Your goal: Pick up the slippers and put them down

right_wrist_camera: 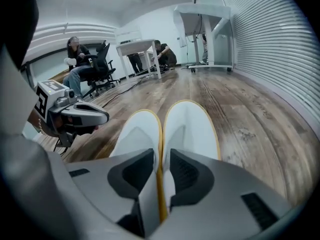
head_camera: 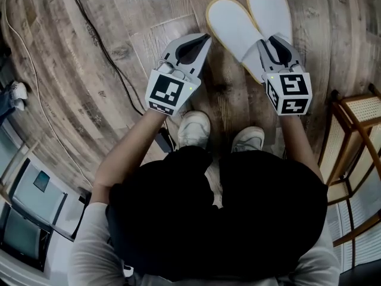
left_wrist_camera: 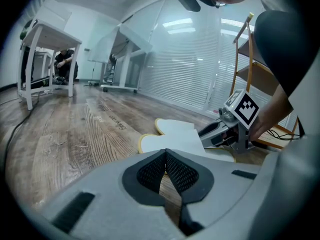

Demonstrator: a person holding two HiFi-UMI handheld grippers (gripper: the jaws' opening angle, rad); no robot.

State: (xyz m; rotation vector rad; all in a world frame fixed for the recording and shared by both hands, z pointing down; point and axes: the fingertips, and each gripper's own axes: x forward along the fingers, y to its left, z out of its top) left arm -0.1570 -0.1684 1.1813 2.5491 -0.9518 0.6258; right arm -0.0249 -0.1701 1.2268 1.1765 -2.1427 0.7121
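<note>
Two white slippers with yellow rims lie side by side on the wooden floor, one (head_camera: 235,28) left of the other (head_camera: 271,8). My right gripper (head_camera: 271,42) reaches down over their near ends. In the right gripper view its jaws (right_wrist_camera: 161,156) stand apart, with the touching inner rims of the left slipper (right_wrist_camera: 137,134) and the right slipper (right_wrist_camera: 190,129) in the gap; the pads do not press on them. My left gripper (head_camera: 201,39) hovers over bare floor left of the slippers, shut and empty (left_wrist_camera: 165,153). From it the slippers (left_wrist_camera: 175,140) lie ahead to the right.
A black cable (head_camera: 98,37) runs across the floor at the left. A wooden chair frame (head_camera: 357,136) stands at the right. The person's white shoes (head_camera: 193,128) stand just behind the grippers. White desks (left_wrist_camera: 45,44) and seated people (right_wrist_camera: 82,66) are farther off.
</note>
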